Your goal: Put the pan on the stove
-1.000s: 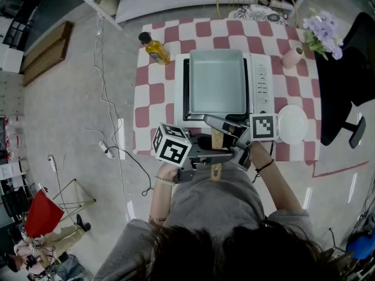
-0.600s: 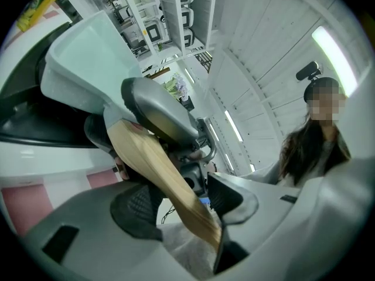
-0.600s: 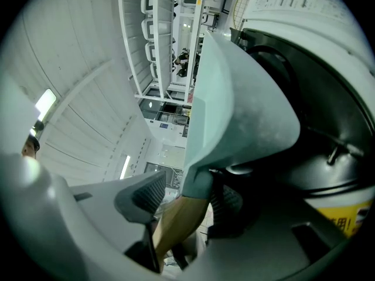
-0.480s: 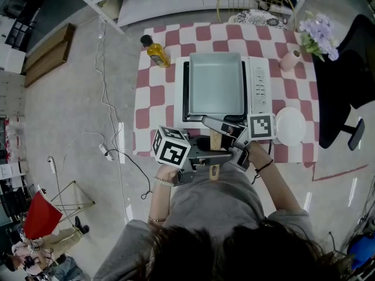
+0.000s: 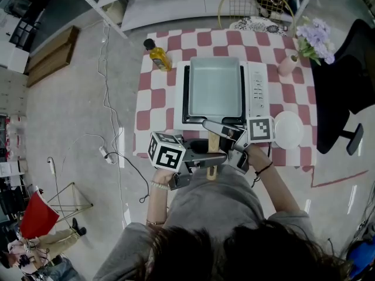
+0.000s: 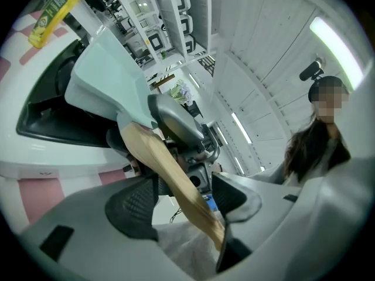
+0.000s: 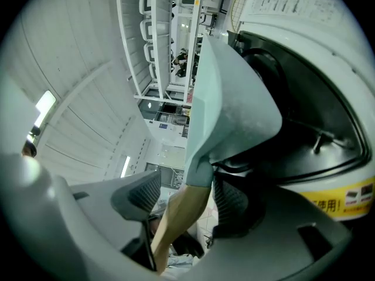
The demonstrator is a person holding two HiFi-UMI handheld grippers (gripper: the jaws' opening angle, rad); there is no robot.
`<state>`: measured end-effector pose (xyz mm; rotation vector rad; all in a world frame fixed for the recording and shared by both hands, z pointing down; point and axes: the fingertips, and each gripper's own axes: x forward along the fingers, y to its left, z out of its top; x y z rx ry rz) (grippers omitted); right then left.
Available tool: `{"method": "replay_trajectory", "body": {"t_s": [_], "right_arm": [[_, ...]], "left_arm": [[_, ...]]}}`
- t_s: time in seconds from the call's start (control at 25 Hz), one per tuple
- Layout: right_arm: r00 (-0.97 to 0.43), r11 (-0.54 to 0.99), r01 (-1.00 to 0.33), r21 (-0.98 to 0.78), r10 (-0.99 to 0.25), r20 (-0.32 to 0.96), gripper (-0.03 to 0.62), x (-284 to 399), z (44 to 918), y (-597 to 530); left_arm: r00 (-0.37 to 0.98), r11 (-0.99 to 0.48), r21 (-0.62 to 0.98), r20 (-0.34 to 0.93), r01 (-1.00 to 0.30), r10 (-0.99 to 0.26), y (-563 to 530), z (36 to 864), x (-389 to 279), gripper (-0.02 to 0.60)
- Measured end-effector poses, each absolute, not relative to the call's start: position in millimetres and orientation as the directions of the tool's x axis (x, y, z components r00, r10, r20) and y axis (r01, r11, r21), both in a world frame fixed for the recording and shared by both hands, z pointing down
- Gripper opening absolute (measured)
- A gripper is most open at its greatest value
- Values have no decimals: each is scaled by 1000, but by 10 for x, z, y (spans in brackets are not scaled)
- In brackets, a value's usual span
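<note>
Resting on the stove (image 5: 258,86), upper centre, the pan (image 5: 215,86) is free: left hand-held gripper (image 6: 181,195) and right hand-held gripper (image 7: 184,198) have just been opening wide, its handle (image 5: 214,143) unclamped between their jaws; a crooked withdrawal might snag and drag it.

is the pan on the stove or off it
On: the pan sits flat on the stove's black top, its wooden handle sticking out past the front edge.

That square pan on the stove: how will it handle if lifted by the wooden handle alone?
Likely rigid: pan looks like one stiff metal tray. Probably nose-heavy, since the wooden handle sticks out from one edge, so it may droop. Smooth handle could slip.
</note>
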<state>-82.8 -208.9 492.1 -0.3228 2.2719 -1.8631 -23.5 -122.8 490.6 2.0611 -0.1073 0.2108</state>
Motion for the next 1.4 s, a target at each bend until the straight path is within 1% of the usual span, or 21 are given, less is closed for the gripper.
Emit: {"method": "replay_trajectory", "body": {"t_s": [0.24,0.4,0.56,0.72,0.92,1.0,1.2,1.24,1.4], "right_arm": [[-953,180,-99,-979,-302,40,284,-697,4958,-2075],[-955,199,-95,-975,-295,33,287,-656,4944,-2061],[-948,132,-137,-982,-304,92,287,-572,5040,-2019],[-951,186,-148,-971,-296,88,287,-500,5002,-2020],[-947,186,-166,-968,-303,104,285,-403,5001,-1968],[-939,172,-204,-964,-312,143,285,-345,5038,-1933],[-919,225,-310,-924,-321,230,281,-211,5049,-1927],[-915,231,-321,-918,-326,238,273,-197,5042,-1927],[-926,242,-261,-935,-336,172,208,-247,4927,-1896]], "left_arm": [[970,-486,841,234,-237,-67,-1247,4907,-381,284],[958,-487,826,259,-284,-120,-1275,4890,-467,284],[941,-485,806,294,-339,-168,-1290,4904,-564,284],[923,-481,789,303,-382,-237,-1313,4855,-673,282],[899,-491,754,334,-435,-284,-1294,4805,-781,281],[891,-495,743,339,-450,-301,-1277,4788,-798,281],[873,-503,719,332,-480,-358,-1297,4735,-828,279],[868,-506,710,335,-489,-367,-1301,4727,-839,279],[840,-516,671,345,-532,-419,-1315,4695,-887,278]]}}
